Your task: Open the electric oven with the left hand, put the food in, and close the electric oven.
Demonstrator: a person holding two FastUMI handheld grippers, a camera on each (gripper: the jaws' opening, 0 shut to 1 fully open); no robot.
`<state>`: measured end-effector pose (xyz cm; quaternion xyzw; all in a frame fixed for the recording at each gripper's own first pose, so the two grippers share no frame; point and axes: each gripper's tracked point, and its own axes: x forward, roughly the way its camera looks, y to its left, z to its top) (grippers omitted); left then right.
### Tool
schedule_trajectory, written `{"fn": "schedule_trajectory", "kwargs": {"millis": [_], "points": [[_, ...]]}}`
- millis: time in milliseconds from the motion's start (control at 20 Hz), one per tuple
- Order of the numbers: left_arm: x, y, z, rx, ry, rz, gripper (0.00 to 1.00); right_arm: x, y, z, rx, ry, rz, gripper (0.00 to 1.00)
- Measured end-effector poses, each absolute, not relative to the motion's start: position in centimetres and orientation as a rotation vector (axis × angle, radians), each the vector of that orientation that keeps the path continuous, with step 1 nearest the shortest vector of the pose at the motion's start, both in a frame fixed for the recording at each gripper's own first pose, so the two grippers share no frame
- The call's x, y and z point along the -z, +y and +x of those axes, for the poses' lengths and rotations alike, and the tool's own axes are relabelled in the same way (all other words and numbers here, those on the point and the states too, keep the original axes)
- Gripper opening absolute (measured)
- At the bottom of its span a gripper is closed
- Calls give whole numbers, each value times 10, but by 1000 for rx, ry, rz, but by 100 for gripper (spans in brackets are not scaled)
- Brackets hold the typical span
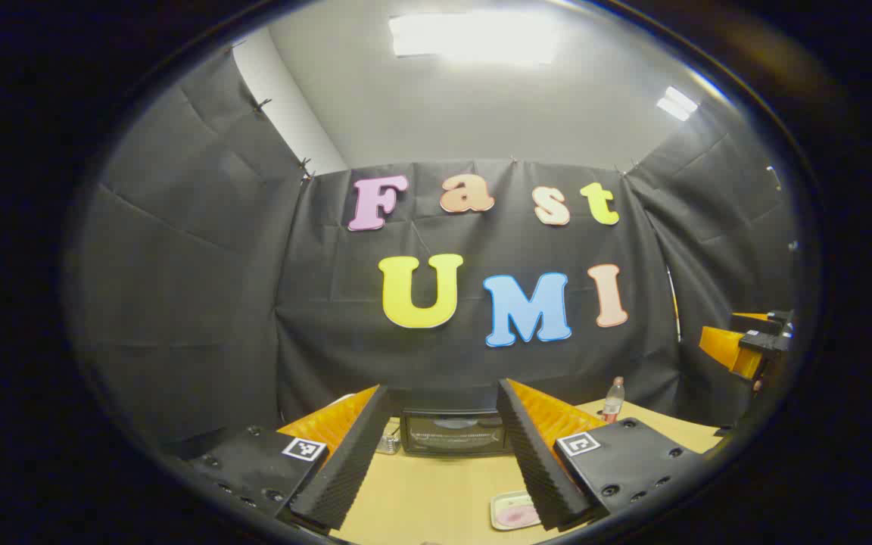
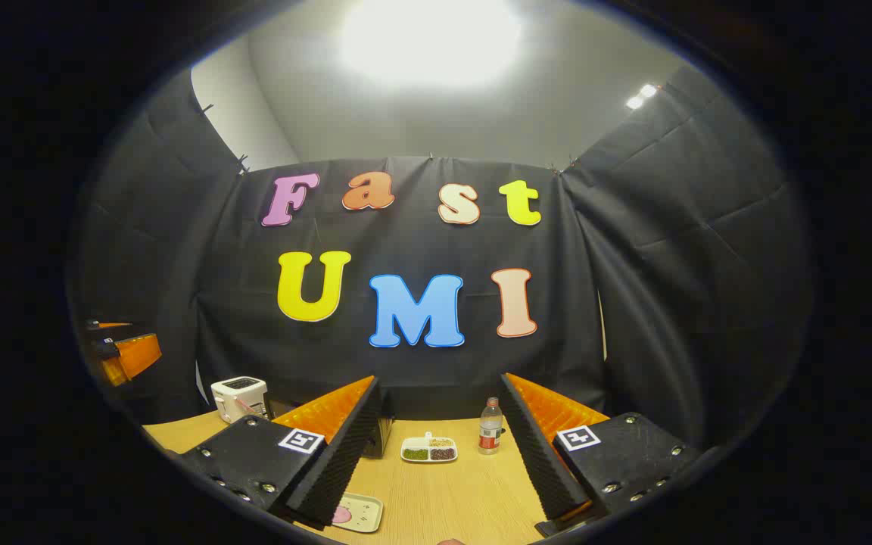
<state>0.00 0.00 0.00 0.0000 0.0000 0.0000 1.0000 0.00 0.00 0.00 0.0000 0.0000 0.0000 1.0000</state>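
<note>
Left gripper point(image 1: 442, 454) hung wide, nothing between its fingers, aimed straight at the electric oven point(image 1: 453, 431), which stood with door closed at the far side of the wooden table point(image 1: 436, 492), likely lined up for the handle. Food, a pink slice on a small tray point(image 1: 513, 511), lay near the table's front edge just beside the right finger. Right gripper point(image 2: 436, 454) also stood wide and empty, raised above the table. Beyond it sat a divided snack dish point(image 2: 428, 449), a bottle point(image 2: 490, 426) and a white toaster point(image 2: 239, 397). Bare tabletop before the oven left room for the door to swing.
</note>
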Motion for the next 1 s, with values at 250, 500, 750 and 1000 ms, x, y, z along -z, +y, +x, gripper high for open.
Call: {"fn": "schedule_trajectory", "kwargs": {"millis": [250,500,750,1000], "points": [[-1,-3,-7,-9,-5,8,97,3,-5,-3,-8,-6,-3,96],[0,-15,-4,-19,-1,13,100,8,-14,1,-18,6,-12,96],[8,-33,8,-16,5,2,95,24,-24,12,-46,19,11,96],[10,-36,53,-15,-10,-2,99,35,-21,27,-72,26,31,96]]}}
